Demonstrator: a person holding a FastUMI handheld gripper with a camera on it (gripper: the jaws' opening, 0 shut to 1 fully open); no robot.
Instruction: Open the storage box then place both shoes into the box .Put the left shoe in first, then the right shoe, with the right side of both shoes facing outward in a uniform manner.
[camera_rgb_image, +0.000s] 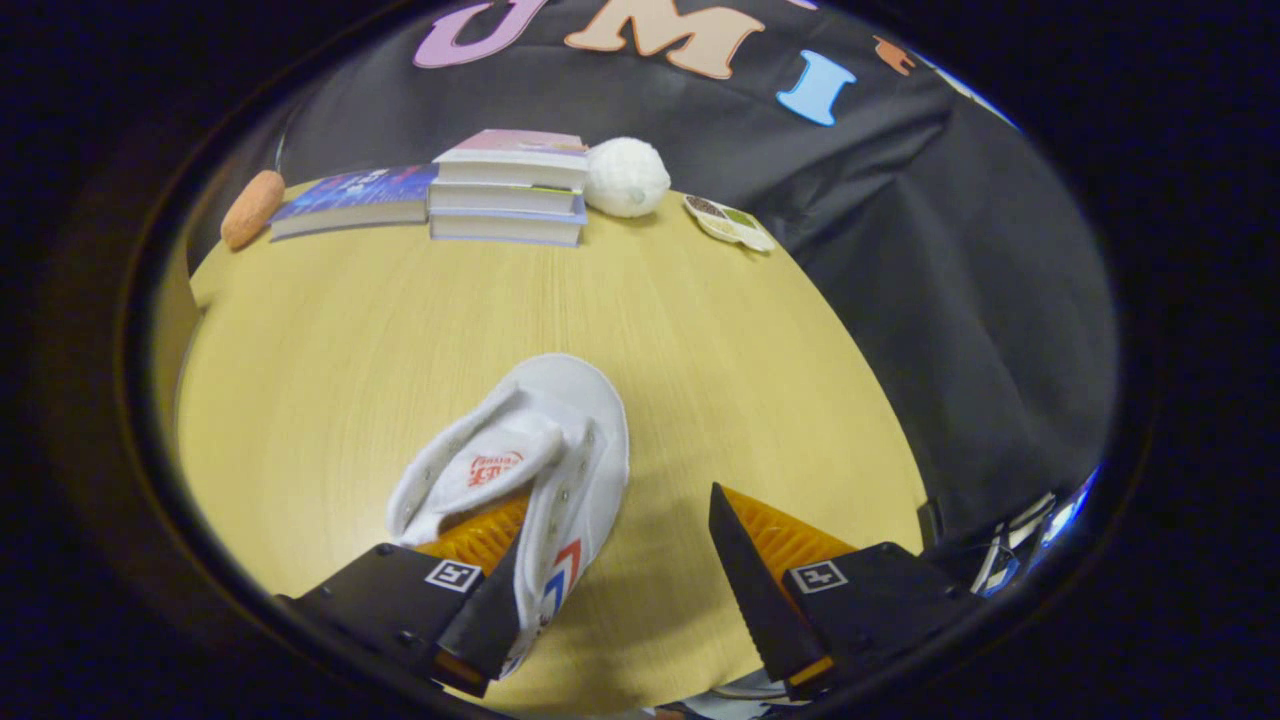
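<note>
- On the desk (400, 330), seen from the gripper view, a white canvas shoe (540, 440) lies just ahead of the tongs (620, 570), its toe pointing away toward the far edge.
- Tongs stand wide open: the left finger sits inside the shoe's opening, under the tongue, while the right finger is well apart from the shoe over bare desk. Only one finger is near the canvas, so nothing is gripped.
- Canvas upper looks soft and light; my judgement is that it will fold under pressure, while the rubber sole stays stiffer.
- Best hold, I judge, is the side wall by the eyelets, one finger inside and one outside, pinching near the sole so the shoe hangs steady.
- Laces seem absent, so the tongue may flop.
- Beyond the shoe, along the far edge, lie stacked books (510, 187), a white ball (626, 177) and an orange oval object (252, 208).
</note>
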